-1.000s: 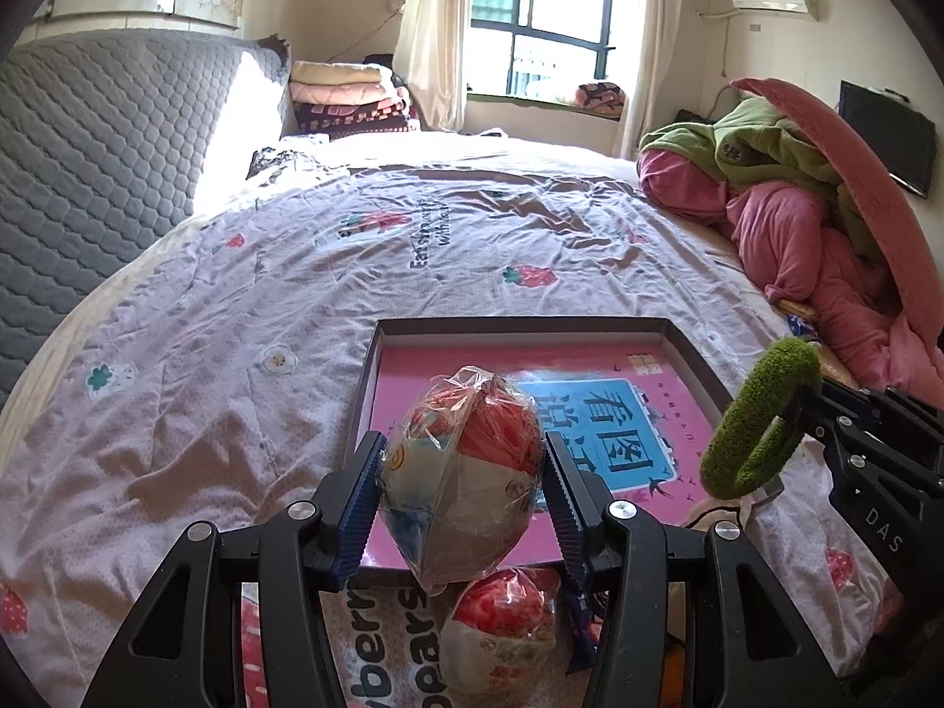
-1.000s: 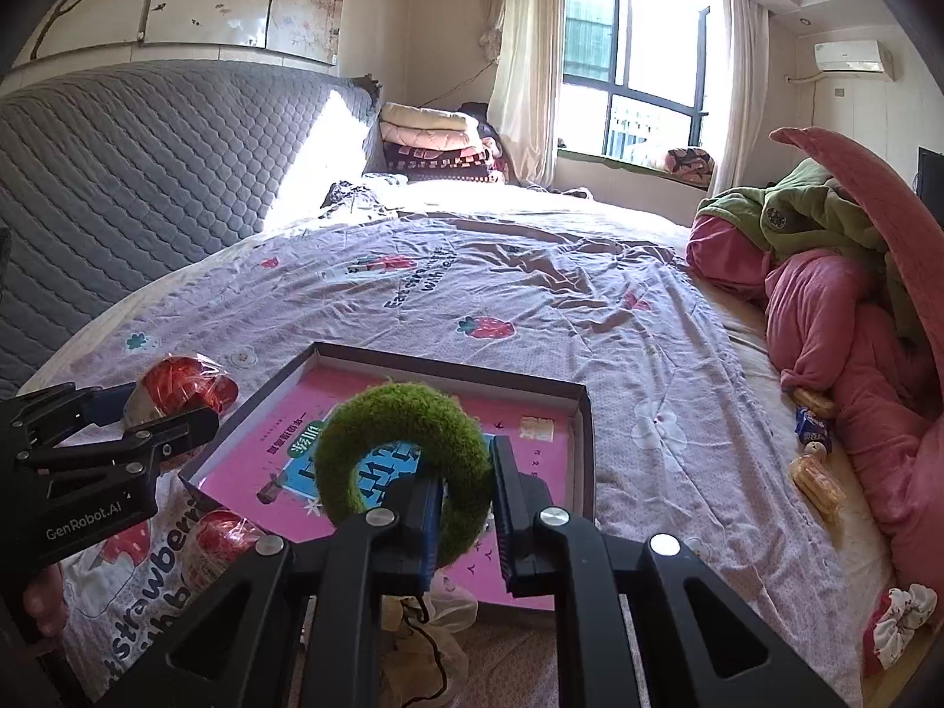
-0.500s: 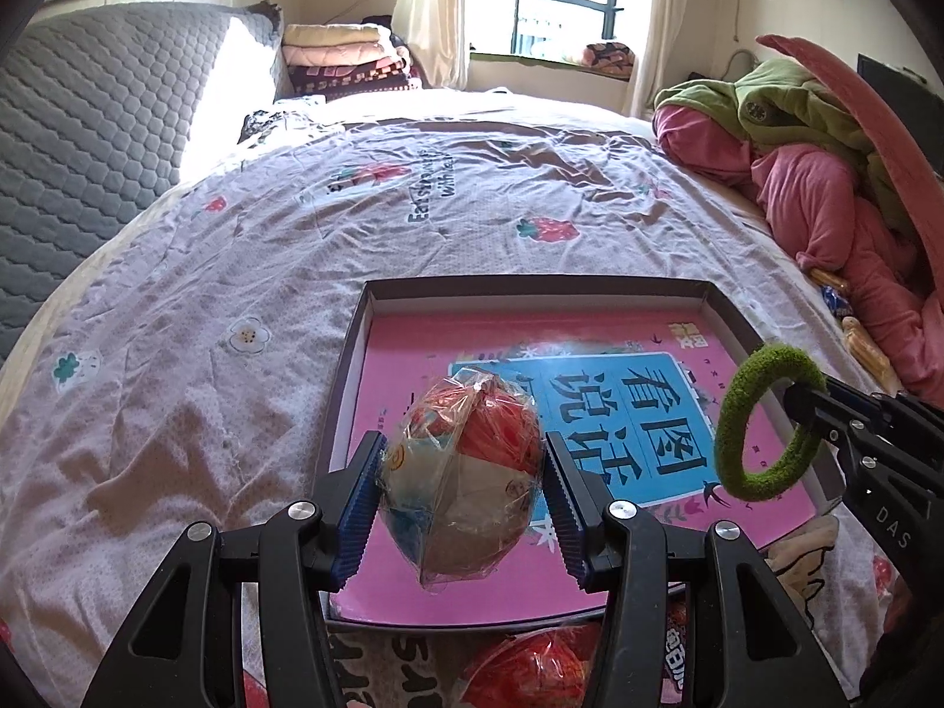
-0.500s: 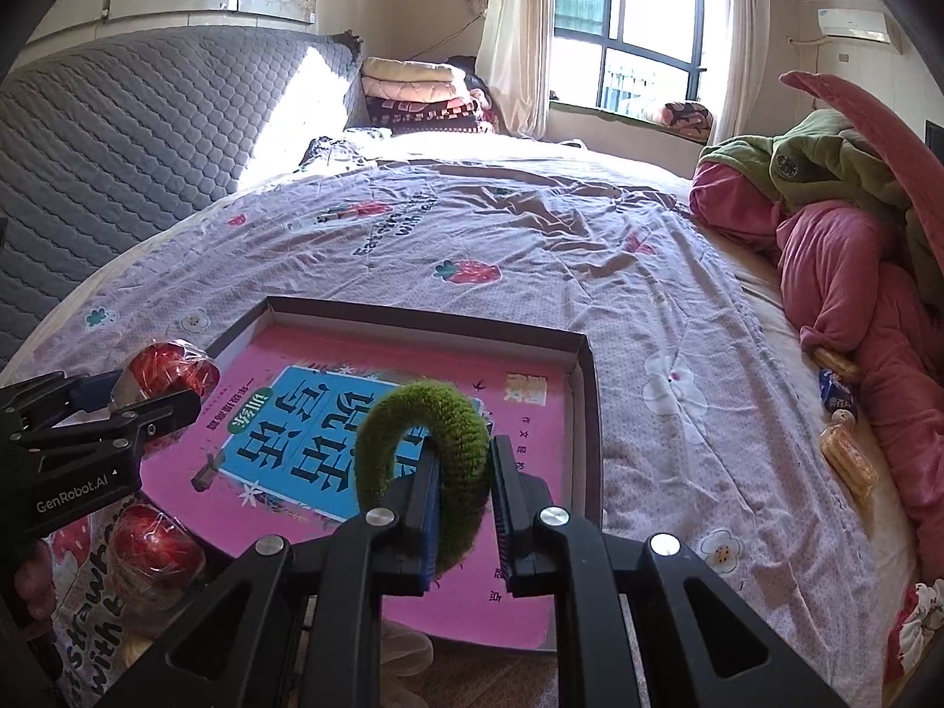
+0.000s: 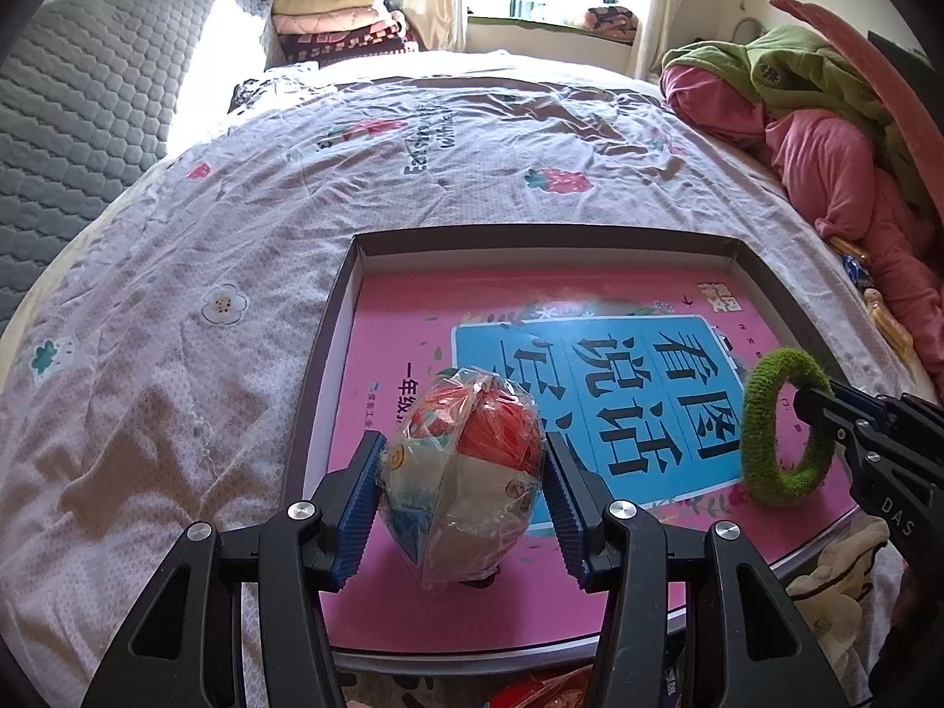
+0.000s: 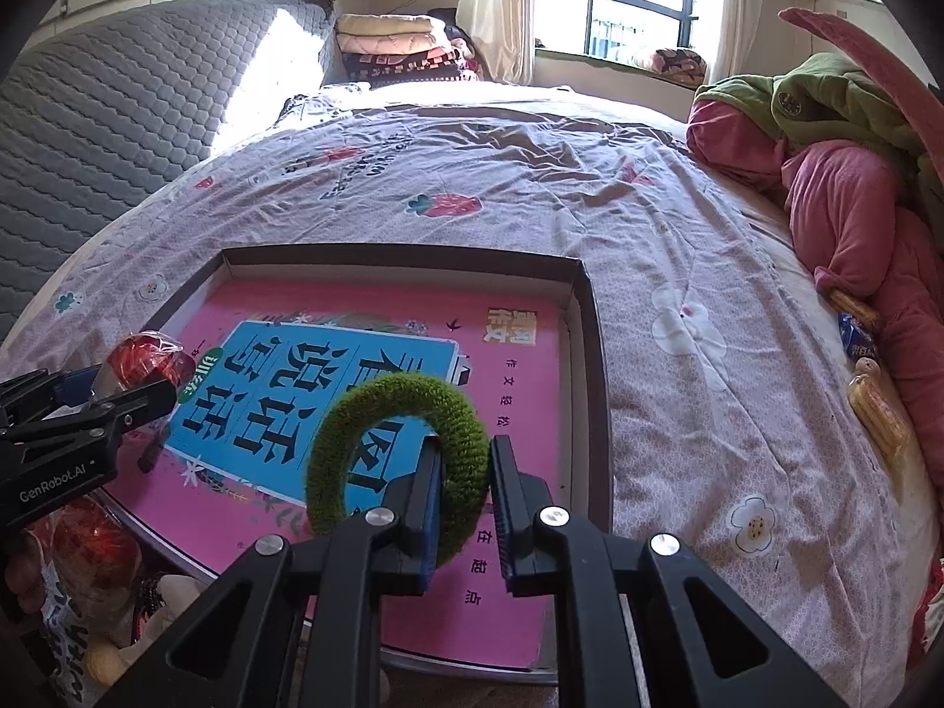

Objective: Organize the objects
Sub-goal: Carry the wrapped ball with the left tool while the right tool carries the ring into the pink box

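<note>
A shallow dark-rimmed box (image 5: 354, 253) (image 6: 581, 277) lies on the bed with a pink book (image 5: 413, 307) (image 6: 519, 401) flat inside it. My left gripper (image 5: 463, 484) is shut on a plastic-wrapped red and white ball (image 5: 466, 472) just above the book's near left part. The ball also shows in the right wrist view (image 6: 147, 357). My right gripper (image 6: 463, 487) is shut on a fuzzy green ring (image 6: 395, 448), held over the book's near right part. The ring also shows in the left wrist view (image 5: 784, 425).
The box sits on a lilac bedsheet (image 5: 177, 354) with flower prints. Another wrapped red ball (image 6: 88, 548) and a printed bag lie at the bed's near edge. Pink and green bedding (image 5: 826, 135) is piled on the right. Small snack packets (image 6: 873, 407) lie beside it.
Both grippers have moved forward and down over the box with their objects still held. The ball and the ring now hang over the pink book.
</note>
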A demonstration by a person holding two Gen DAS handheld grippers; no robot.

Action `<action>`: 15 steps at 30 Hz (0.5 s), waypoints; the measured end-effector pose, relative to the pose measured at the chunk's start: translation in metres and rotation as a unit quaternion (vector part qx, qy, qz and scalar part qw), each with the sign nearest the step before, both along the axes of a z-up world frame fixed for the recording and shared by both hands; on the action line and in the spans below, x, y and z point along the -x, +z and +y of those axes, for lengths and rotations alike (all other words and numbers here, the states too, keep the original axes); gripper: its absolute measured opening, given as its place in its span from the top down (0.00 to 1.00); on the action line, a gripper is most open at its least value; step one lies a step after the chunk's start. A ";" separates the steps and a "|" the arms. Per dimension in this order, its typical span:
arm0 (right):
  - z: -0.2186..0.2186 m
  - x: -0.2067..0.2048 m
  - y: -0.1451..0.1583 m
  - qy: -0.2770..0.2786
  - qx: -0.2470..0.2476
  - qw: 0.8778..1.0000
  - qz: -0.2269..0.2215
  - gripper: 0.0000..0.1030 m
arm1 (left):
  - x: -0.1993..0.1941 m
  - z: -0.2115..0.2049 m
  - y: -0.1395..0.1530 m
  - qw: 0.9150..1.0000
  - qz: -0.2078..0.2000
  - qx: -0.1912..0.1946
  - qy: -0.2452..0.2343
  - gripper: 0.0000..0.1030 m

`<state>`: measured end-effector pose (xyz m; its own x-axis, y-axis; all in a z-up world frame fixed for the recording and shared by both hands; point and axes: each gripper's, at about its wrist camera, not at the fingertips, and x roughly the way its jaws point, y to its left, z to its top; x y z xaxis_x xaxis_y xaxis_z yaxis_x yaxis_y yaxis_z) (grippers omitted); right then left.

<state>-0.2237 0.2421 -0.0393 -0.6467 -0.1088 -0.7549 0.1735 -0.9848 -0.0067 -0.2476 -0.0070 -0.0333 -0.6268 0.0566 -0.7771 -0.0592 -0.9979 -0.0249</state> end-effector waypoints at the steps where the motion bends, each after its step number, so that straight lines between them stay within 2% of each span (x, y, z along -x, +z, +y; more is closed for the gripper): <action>1: 0.001 0.000 -0.001 0.000 0.000 1.000 -0.001 0.84 | 0.001 0.000 -0.001 1.000 0.000 0.000 0.000 0.48; 15: 0.005 0.005 -0.005 -0.014 0.003 1.000 -0.014 0.84 | 0.010 0.005 -0.003 1.000 -0.008 0.004 -0.006 0.48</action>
<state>-0.2284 0.2473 -0.0439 -0.6276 -0.0956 -0.7726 0.1457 -0.9893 0.0041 -0.2579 -0.0022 -0.0363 -0.6142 0.0580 -0.7870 -0.0715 -0.9973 -0.0177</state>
